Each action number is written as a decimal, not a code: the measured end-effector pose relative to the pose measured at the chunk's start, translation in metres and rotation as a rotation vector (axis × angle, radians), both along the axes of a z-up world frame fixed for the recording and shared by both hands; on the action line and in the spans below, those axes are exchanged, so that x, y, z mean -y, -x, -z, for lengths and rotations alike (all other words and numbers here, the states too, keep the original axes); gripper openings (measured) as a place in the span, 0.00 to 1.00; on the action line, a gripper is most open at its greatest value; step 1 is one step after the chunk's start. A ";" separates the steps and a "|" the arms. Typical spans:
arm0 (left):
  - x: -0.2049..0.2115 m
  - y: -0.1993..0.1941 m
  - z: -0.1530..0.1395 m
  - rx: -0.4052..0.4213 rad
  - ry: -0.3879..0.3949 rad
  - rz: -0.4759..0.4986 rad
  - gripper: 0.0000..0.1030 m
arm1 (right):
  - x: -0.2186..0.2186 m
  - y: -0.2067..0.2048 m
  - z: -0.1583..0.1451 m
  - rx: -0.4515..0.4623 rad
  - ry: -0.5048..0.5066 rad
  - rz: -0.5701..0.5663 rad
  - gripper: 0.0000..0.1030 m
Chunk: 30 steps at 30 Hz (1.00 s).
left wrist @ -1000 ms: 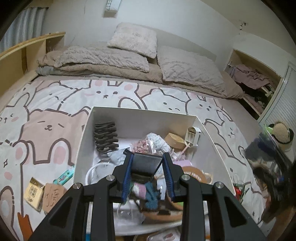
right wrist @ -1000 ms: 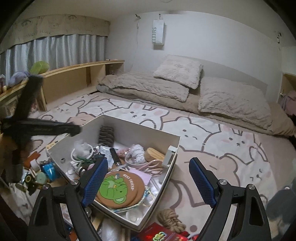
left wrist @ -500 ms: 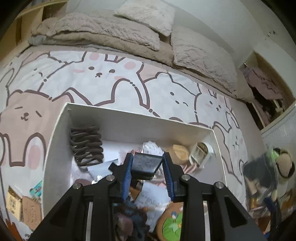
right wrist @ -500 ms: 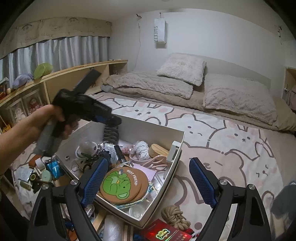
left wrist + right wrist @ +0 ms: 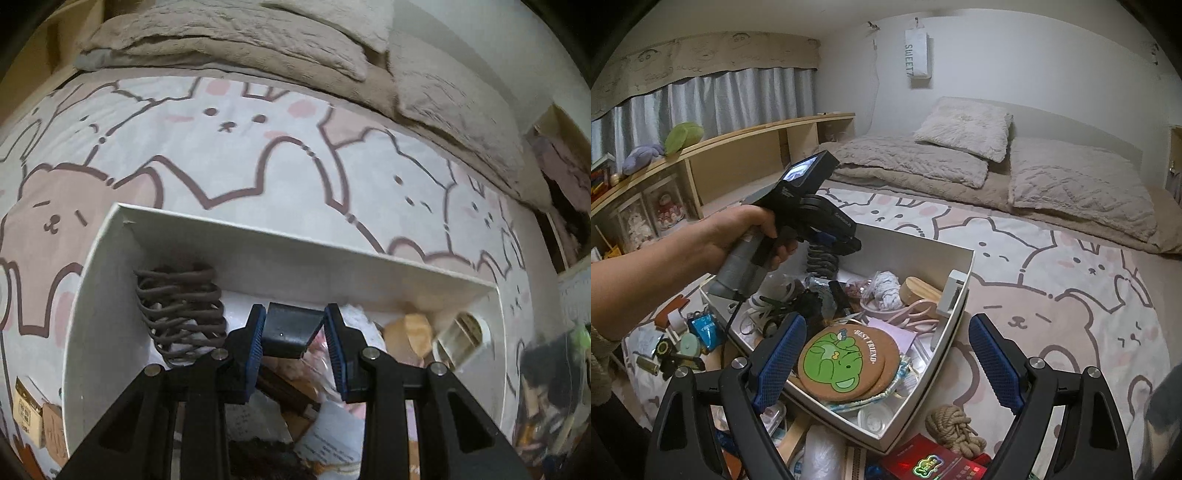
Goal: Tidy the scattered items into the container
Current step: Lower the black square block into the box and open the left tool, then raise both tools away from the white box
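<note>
A white open box (image 5: 288, 251) sits on the bed, holding a brown coiled hair clip (image 5: 181, 310), a green frog coaster (image 5: 846, 365) and several small items. My left gripper (image 5: 295, 339) is shut on a small dark block (image 5: 291, 328) and hangs over the far left part of the box; it also shows in the right wrist view (image 5: 834, 240), held in a hand. My right gripper (image 5: 882, 362) is open and empty, above the near corner of the box (image 5: 955, 325).
Scattered items lie in front of the box: a tan rope knot (image 5: 955, 428), a red packet (image 5: 931, 461), a blue packet (image 5: 705, 328) and small bits at left. Pillows (image 5: 964, 125) and a wooden shelf (image 5: 738, 155) lie beyond.
My left gripper has moved forward and tilted down over the box's far side, still holding the dark block. My right gripper has stayed open in place.
</note>
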<state>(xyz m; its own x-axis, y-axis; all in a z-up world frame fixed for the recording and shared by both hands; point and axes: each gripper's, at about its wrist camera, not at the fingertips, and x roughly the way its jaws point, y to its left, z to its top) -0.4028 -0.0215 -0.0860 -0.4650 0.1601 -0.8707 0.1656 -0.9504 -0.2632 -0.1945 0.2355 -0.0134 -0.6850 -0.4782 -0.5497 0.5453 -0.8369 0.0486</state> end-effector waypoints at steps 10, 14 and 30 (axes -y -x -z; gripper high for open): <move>0.023 -0.010 -0.006 -0.025 -0.012 -0.081 0.79 | 0.000 -0.002 0.000 0.007 0.010 -0.002 0.87; 0.023 -0.018 -0.011 -0.032 -0.005 -0.071 0.79 | 0.001 -0.004 -0.004 0.004 0.008 0.004 0.87; 0.022 -0.059 -0.039 -0.081 0.028 -0.012 0.79 | 0.007 -0.017 -0.029 -0.028 0.012 0.036 0.87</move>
<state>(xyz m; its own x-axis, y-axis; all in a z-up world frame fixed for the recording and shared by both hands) -0.3442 -0.0436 -0.0473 -0.5355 0.1306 -0.8344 0.1561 -0.9556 -0.2498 -0.1779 0.2281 0.0161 -0.7169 -0.4593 -0.5244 0.5159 -0.8555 0.0441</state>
